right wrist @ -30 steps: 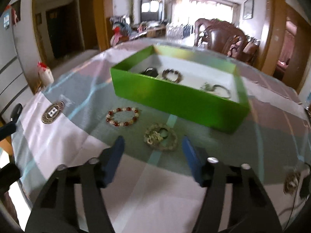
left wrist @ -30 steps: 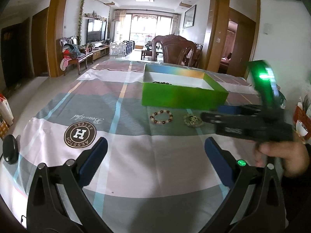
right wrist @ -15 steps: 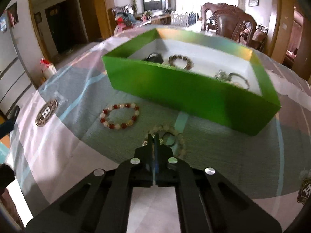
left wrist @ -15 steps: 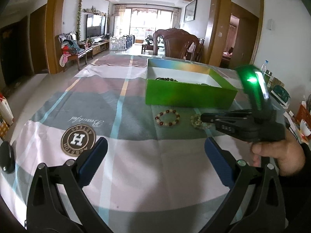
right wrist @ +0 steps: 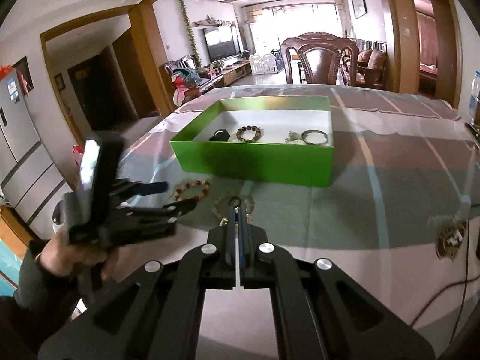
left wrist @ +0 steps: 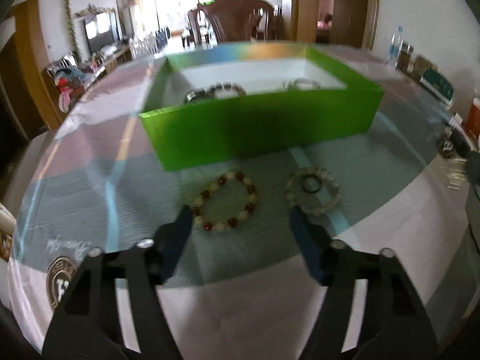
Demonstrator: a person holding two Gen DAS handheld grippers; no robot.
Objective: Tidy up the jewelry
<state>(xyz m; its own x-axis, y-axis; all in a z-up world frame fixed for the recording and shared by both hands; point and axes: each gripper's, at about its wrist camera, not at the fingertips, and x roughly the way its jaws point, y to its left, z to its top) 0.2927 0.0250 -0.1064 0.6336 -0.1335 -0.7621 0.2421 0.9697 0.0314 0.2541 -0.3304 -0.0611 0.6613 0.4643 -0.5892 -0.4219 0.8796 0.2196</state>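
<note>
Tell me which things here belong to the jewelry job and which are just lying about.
Job: red-and-white bead bracelet; pale bead bracelet with a dark ring inside it; green box holding jewelry; left gripper; right gripper.

Lying about: water bottle; chair.

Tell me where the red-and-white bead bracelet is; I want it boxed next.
The red-and-white bead bracelet lies on the tablecloth before the green box, between the left gripper's open fingertips, left of the pale bracelet.

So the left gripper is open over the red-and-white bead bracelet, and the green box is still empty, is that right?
Not quite: the green box already holds several pieces, as the right wrist view shows. The left gripper is indeed open at the red-and-white bead bracelet.
</note>
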